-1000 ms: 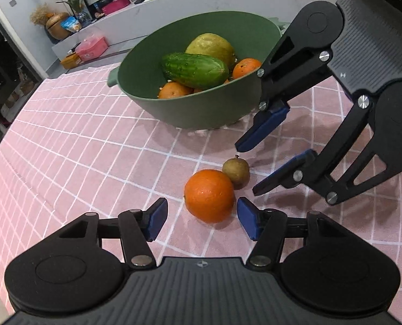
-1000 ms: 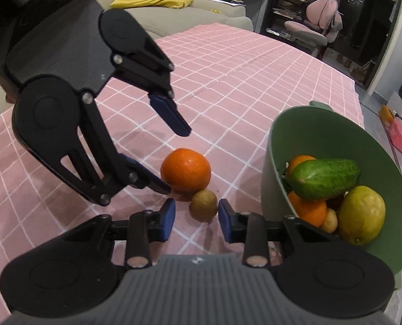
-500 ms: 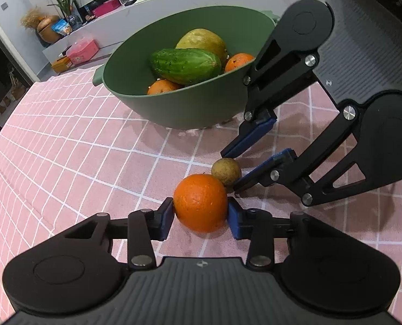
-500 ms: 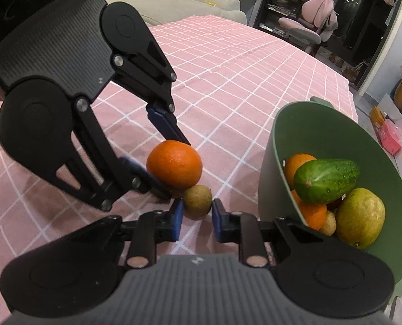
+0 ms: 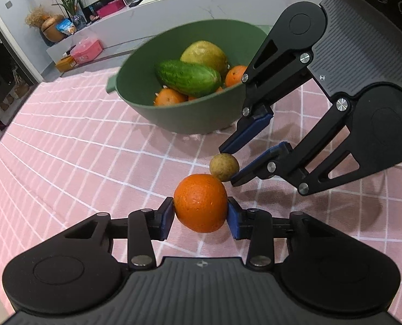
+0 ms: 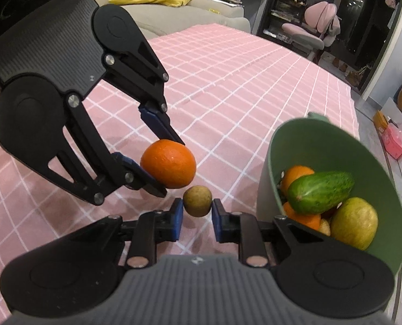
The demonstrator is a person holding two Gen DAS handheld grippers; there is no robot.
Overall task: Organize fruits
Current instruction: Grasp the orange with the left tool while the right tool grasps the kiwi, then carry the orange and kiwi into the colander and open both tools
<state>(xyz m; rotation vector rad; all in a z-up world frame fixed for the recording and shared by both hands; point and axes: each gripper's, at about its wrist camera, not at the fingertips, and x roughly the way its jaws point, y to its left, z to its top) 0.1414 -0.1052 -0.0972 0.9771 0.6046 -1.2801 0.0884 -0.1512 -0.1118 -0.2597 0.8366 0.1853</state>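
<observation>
Your left gripper [image 5: 200, 215] has its jaws clamped on the orange [image 5: 200, 206] — your right gripper [image 6: 197, 218] has its jaws pinched tight on the small brown fruit [image 6: 197, 201]. Both fruits sit just beside each other above the pink checked desk [image 5: 73, 146], near the green bowl [image 5: 190, 119] holding 1 cucumber [image 5: 187, 77].

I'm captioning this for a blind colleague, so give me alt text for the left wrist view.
The left gripper clamps an orange above a pink checked tablecloth, while the right gripper pinches a small brownish fruit just beyond it. Behind sits a green bowl holding a cucumber, oranges and a yellow-green fruit.
</observation>
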